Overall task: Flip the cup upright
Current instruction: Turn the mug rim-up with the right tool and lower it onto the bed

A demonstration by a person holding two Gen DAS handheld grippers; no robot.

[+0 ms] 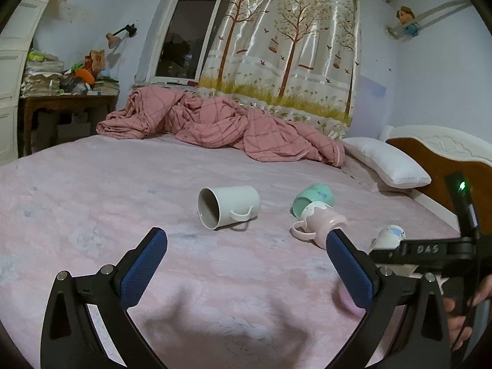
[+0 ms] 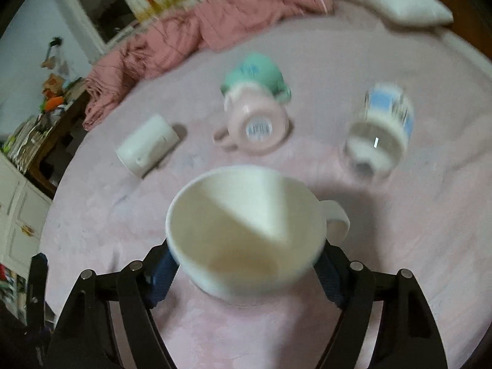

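My right gripper [image 2: 246, 264] is shut on a wide cream cup [image 2: 243, 230], held mouth up over the pink bed with its handle to the right; the view is blurred. Beyond it lie a white mug [image 2: 147, 144] on its side, a pink mug [image 2: 252, 123] on its side against a green cup [image 2: 255, 70], and a blue-and-white cup [image 2: 378, 126] on its side. My left gripper [image 1: 246, 246] is open and empty, low over the bed, short of the white mug [image 1: 229, 206], the pink mug [image 1: 319, 221] and the green cup [image 1: 313, 200].
A crumpled pink quilt [image 1: 221, 123] lies at the far side of the bed [image 1: 92, 200]. A white pillow [image 1: 387, 163] and wooden headboard [image 1: 436, 156] are at the right. A cluttered wooden desk [image 1: 67, 98] stands at the left.
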